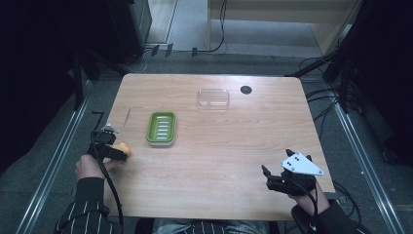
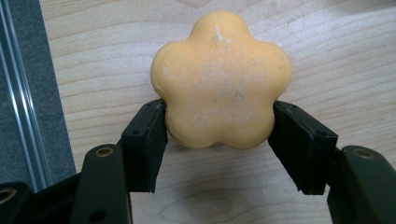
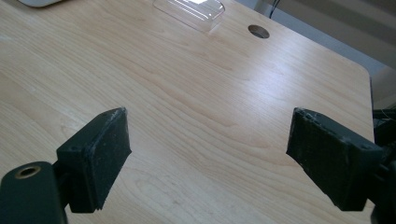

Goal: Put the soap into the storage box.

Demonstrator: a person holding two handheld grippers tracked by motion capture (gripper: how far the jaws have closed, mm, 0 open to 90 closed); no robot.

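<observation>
An orange flower-shaped soap (image 2: pixel 220 79) sits between the two black pads of my left gripper (image 2: pixel 219 114), which touch its sides; the gripper is shut on it. In the high view this soap (image 1: pixel 123 145) and the left gripper (image 1: pixel 117 152) are at the table's left edge, low over the wood. A green soap dish (image 1: pixel 161 128) with a ribbed inside lies a short way to their right. My right gripper (image 1: pixel 271 176) rests near the front right, open, with bare wood between its jaws (image 3: pixel 208 135).
A clear plastic lid (image 1: pixel 213 97) lies at the back middle of the table (image 1: pixel 219 161), also in the right gripper view (image 3: pixel 191 9). A round cable hole (image 1: pixel 246 89) is beside it. A thin stick-like item (image 1: pixel 127 117) lies left of the dish. Cables run on the floor around the table.
</observation>
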